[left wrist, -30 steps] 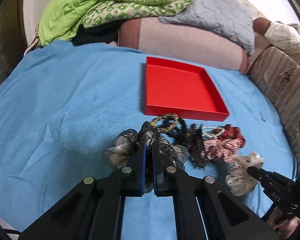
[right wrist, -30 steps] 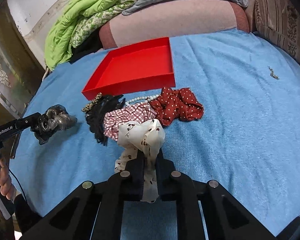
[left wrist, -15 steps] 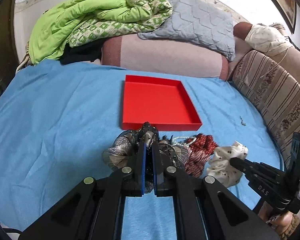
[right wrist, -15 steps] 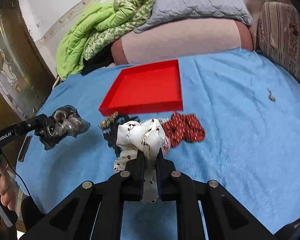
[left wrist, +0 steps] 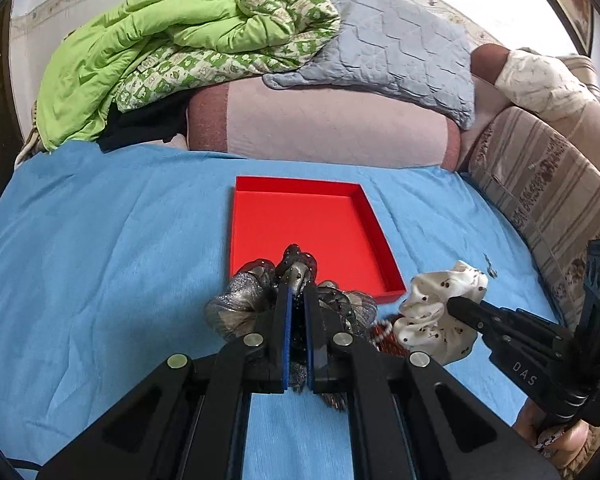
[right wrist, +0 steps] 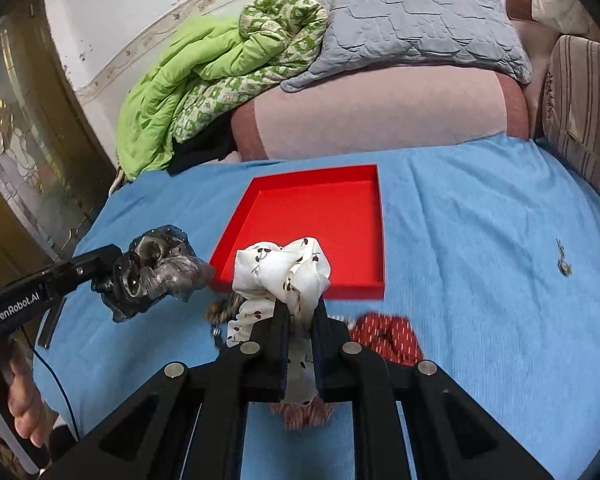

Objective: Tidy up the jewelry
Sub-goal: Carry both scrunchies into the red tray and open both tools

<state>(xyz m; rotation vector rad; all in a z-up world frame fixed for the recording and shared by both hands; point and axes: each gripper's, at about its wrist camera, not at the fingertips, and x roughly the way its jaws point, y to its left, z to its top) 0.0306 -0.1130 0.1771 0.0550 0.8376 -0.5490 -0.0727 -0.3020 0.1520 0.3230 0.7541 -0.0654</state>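
Both my tools have come up off the bed (left wrist: 100,240) together, each with a hair tie in its grip. My left tool (left wrist: 296,300) is pinched nearly closed on the grey scrunchie (left wrist: 236,308), whose glittery folds bulge out to either side of the fingers; my right tool (right wrist: 300,312) is clamped just as tight on the white scrunchie (right wrist: 280,268), which flops over the fingertips with a tail hanging down between them. A second ago both pieces sat low among the pile and the tray (left wrist: 300,224) lay well ahead; now the tray's near edge sits just beyond and beneath each tool's tip, and the cloth of both scrunchies hangs free of the blue sheet. From my left tool the white one hangs to the right, level with my own load; from my right tool the grey one hangs to the left, short of the tray's near left corner. The tray holds nothing yet. Left behind, below and behind my right tool, are the red scrunchie (right wrist: 384,340), a checked one half hidden under the fingers, and something dark and blurred that I cannot make out. So I judge the lift finished and the carry begun: what remains for these two is to pass the near wall and let go inside, keeping them apart so they do not tangle.
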